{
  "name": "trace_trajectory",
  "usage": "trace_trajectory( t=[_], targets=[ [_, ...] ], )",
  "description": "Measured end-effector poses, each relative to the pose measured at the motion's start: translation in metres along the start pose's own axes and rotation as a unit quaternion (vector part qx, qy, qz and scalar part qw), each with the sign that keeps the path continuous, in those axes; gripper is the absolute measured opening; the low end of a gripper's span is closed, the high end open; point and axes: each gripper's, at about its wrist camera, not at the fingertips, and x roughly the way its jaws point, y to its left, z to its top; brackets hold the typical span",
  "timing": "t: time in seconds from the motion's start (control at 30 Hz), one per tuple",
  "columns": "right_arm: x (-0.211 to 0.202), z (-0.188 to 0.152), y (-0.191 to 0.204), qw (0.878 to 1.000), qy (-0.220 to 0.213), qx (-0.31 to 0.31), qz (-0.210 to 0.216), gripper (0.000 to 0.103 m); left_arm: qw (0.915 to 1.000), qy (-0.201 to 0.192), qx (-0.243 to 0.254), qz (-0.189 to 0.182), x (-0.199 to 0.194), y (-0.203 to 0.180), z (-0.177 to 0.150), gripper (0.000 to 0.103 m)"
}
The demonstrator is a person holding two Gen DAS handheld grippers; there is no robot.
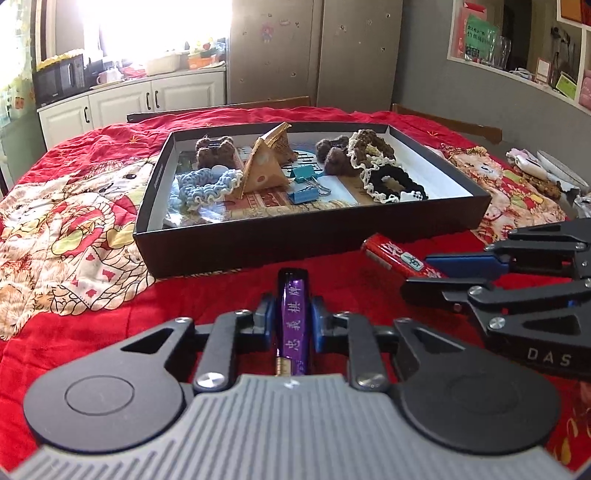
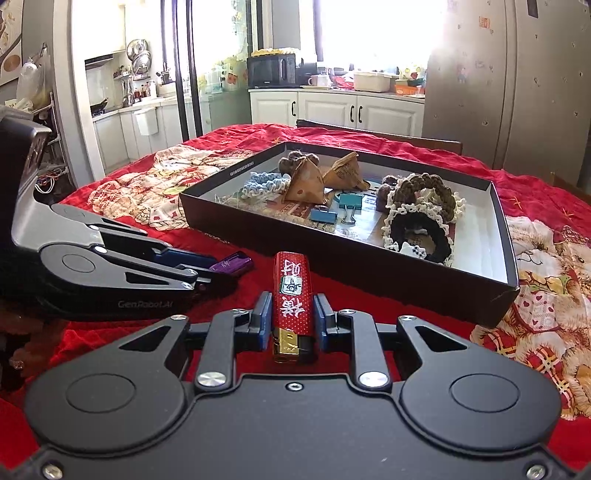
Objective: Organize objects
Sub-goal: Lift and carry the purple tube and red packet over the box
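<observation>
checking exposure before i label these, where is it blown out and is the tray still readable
Left wrist view: the window is blown to white, with haze over the counter; the tray and purple lighter stay sharp. Right wrist view: glare from its window washes the fridge; the red lighter is crisp. Both show fisheye bending at the edges.

— How do the two grippers sit?
— Side by side, both tilted down and pointing far. The left gripper (image 1: 292, 314) has its pads clamped on a purple lighter (image 1: 293, 325).
— And the right?
— The right gripper (image 2: 292, 314) grips a red lighter (image 2: 291, 291) the same way — jaws nearly closed.
</observation>
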Motion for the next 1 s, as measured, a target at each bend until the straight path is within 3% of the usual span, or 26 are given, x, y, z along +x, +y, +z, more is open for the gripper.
trace_trajectory(
  t=[0.23, 0.5, 0.73, 1.0],
  targets=[
    [-0.009, 0.005, 0.003, 1.0, -0.02, 0.0, 0.005, 0.023, 0.9997, -0.021, -0.011, -0.01, -0.014, 0.0, 0.006, 0.023],
    [-0.011, 0.026, -0.003, 0.999, -0.044, 0.002, -0.013, 0.023, 0.9977, -0.057, -0.032, -0.019, -0.029, 0.012, 0.037, 0.023],
    [0.013, 0.051, -0.015, 0.997, -0.053, 0.01, -0.055, 0.023, 0.9959, -0.067, -0.062, -0.002, -0.003, 0.038, 0.068, 0.023],
    [0.052, 0.065, -0.033, 0.995, -0.038, 0.04, -0.081, 0.023, 0.9955, -0.066, -0.06, 0.032, 0.029, 0.045, 0.084, 0.023]
  ],
)
